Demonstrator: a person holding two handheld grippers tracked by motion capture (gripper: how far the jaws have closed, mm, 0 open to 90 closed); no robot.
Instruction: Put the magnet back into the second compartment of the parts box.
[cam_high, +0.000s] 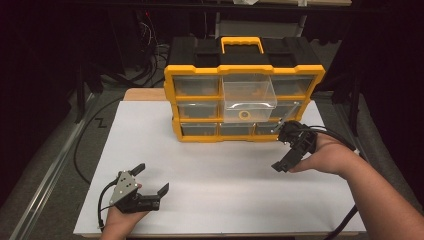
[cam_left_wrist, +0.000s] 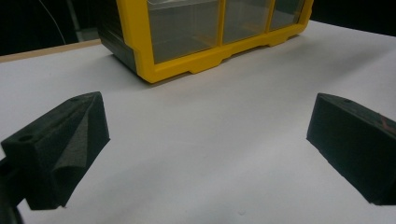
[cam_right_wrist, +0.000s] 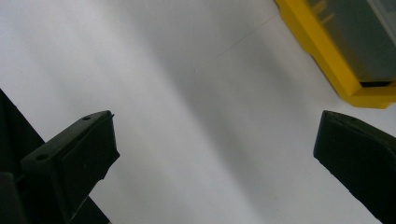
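Note:
A yellow and black organizer box (cam_high: 245, 70) with clear drawers stands at the back middle of the white table (cam_high: 210, 165). Its top middle drawer (cam_high: 248, 95) is pulled out toward me, and a small yellow ring (cam_high: 243, 115) shows through the clear plastic low at its front. My left gripper (cam_high: 152, 179) rests near the front left edge, open and holding nothing. Just off the box's lower right corner, my right gripper (cam_high: 279, 147) is tipped on its side, open and holding nothing. The left gripper view has the box's base (cam_left_wrist: 205, 51) ahead of the open left gripper (cam_left_wrist: 208, 126). The right gripper view catches the box corner (cam_right_wrist: 345, 70) beyond the open right gripper (cam_right_wrist: 215, 140).
A black carry handle with a yellow grip (cam_high: 242, 45) tops the box. Cables (cam_high: 90, 130) trail over the grey floor left of the table. A wooden board edge (cam_high: 145, 94) sticks out behind the white surface. Dark stands and cloth surround the table.

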